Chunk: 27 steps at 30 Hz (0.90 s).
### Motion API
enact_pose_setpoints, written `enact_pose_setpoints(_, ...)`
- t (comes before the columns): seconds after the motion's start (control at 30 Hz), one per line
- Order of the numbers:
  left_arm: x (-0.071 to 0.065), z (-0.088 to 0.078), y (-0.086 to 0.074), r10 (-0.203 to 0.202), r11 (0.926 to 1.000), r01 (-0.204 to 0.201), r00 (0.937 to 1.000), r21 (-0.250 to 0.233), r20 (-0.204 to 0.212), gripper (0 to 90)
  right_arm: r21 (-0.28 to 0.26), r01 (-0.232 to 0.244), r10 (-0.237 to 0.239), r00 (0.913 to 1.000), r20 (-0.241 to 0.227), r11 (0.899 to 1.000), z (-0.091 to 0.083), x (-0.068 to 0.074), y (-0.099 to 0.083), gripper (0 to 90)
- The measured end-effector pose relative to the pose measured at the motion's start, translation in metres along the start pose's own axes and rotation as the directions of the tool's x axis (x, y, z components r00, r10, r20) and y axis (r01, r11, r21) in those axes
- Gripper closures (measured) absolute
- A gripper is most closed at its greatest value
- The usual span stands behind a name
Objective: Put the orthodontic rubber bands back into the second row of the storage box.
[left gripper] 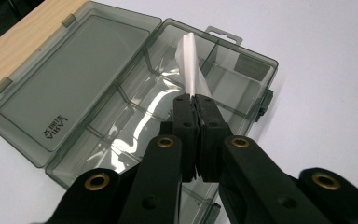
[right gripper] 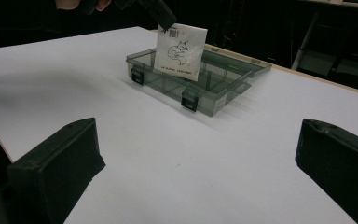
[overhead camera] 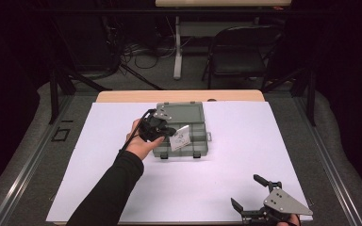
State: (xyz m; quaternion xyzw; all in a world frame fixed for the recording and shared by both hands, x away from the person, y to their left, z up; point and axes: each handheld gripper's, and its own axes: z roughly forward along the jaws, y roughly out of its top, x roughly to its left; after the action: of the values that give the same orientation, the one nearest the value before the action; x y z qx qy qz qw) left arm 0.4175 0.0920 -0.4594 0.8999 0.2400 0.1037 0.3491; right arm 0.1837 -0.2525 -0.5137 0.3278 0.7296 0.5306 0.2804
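The left gripper [overhead camera: 169, 133] clenched a white packet [overhead camera: 181, 137] over the open compartment box [overhead camera: 195, 112]; at five o'clock, the right gripper [overhead camera: 248, 194] rested released.

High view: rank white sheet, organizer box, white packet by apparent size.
1. white sheet, covering most of the table.
2. organizer box, lid open.
3. white packet, held over the box by the left gripper.
No close calls.
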Motion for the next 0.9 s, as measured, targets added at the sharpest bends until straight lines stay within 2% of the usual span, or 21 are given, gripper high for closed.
enact_pose_setpoints(0.17, 0.0, 0.004, -0.003, 0.006, 0.9999, -0.006, 1.0, 0.015, 0.005, 88.3, 0.0, 0.001, -0.001, 1.0, -0.002, 1.0, 0.0, 0.0, 0.0, 0.0)
enact_pose_setpoints(0.57, -0.001, 0.012, -0.011, -0.009, 0.9995, 0.008, 0.9997, 0.032, 0.022, 88.1, 0.001, 0.001, -0.001, 1.0, -0.001, 1.0, 0.0, 0.0, 0.0, 0.0)
enact_pose_setpoints(0.9, 0.001, 0.017, -0.017, -0.029, 0.999, 0.029, 0.9995, 0.034, 0.014, 87.1, -0.004, 0.001, -0.001, 1.0, -0.001, 1.0, 0.0, 0.0, 0.0, 0.0)
